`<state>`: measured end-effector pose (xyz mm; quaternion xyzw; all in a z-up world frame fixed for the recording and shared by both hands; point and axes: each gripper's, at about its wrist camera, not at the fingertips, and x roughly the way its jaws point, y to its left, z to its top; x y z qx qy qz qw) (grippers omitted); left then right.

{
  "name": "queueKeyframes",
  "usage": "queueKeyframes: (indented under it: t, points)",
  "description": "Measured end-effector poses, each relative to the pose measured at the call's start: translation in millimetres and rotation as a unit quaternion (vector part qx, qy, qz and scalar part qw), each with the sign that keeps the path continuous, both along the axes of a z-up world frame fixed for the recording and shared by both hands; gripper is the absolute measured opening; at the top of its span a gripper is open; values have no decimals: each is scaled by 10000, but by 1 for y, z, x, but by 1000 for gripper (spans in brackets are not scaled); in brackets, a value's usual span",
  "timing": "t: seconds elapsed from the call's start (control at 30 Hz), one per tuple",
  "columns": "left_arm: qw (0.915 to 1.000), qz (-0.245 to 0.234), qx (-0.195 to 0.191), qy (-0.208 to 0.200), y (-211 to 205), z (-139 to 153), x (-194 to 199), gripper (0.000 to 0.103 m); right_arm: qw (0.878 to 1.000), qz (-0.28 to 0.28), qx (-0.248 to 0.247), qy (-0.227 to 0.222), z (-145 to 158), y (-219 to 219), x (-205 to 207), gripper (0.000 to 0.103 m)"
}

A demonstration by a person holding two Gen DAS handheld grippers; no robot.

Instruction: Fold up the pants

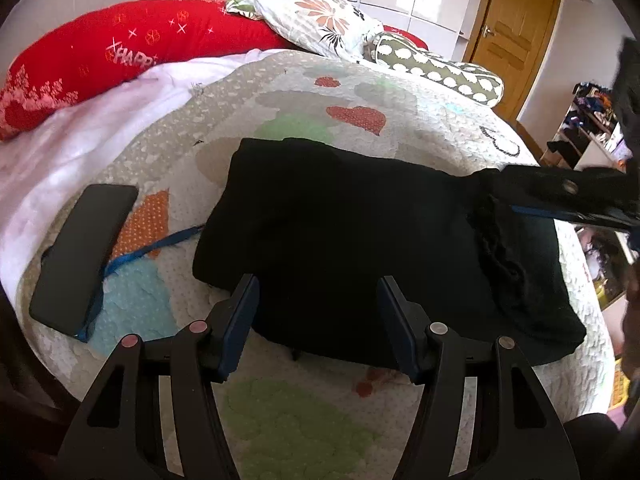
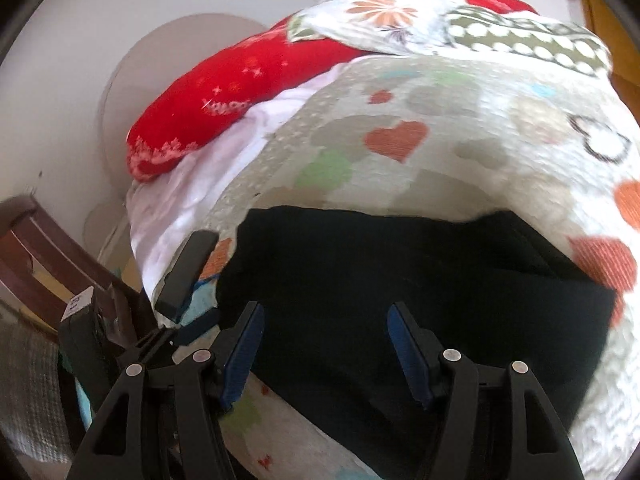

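Observation:
The black pants (image 1: 340,220) lie folded in a flat block on the quilted bed cover (image 1: 300,420). My left gripper (image 1: 318,282) hovers over their near edge, open, with nothing between its blue pads. From the right, my right gripper (image 1: 498,194) reaches in sideways over the bunched right part of the pants. In the right wrist view the pants (image 2: 400,280) spread flat under my right gripper (image 2: 326,308), which stands open; no fabric is pinched between its fingers.
A dark phone (image 1: 84,252) on a blue strap lies left of the pants on the quilt. Red pillow (image 1: 120,60) and floral pillow (image 1: 320,20) sit at the bed's far end. A wooden chair (image 2: 40,248) stands by the bed's left side, a cluttered shelf (image 1: 588,128) at right.

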<state>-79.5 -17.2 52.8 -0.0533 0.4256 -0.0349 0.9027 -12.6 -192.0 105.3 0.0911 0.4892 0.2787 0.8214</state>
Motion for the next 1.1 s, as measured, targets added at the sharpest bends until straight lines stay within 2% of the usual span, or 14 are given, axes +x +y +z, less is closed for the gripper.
queueKeyframes:
  t: [0.17,0.3,0.4,0.53,0.7,0.73,0.8,0.87,0.9,0.93,0.97,1.0,1.03,1.1]
  points:
    - [9988,-68,-471,111,18,0,-5,61,9993,309,-150,-176,-5,40,18,63]
    - [9956,171,-898,183,47,-6,-15,78,9971,572,-348,-358,-8,65,30,64]
    - [9915,479,-1167,313,68,-13,-16,78,9948,827,-411,-440,-13,83,41,65]
    - [9866,642,-1419,491,76,-23,-5,78,9911,1149,-536,-411,-24,105,62,68]
    - [9861,674,-1434,490,64,-27,17,89,9804,1278,-1339,-676,-47,134,89,69]
    - [9860,720,-1423,482,62,-28,20,91,9793,1314,-1370,-710,-49,136,92,70]
    - [9847,718,-1510,486,59,-32,28,103,9787,1468,-1285,-642,-61,142,101,70]
    - [9862,739,-1413,451,56,-33,33,103,9807,1528,-1157,-372,-76,145,111,70]
    - [9876,703,-1338,430,54,-33,34,102,9844,1489,-901,-243,-80,142,115,61]
    - [9890,668,-1260,384,52,-33,35,101,9869,1442,-709,-177,-80,138,116,54]
    - [9898,679,-1220,294,51,-31,34,80,9895,1382,-425,-79,-80,133,118,41]
    - [9901,695,-1201,203,51,-27,31,41,9904,1358,-236,-61,-76,128,118,36]
    - [9898,641,-1258,162,50,-22,29,32,9905,1366,-131,-124,-69,122,116,30]
    - [9884,584,-1401,-17,50,-12,25,23,9905,1343,-7,-293,-51,110,108,25]
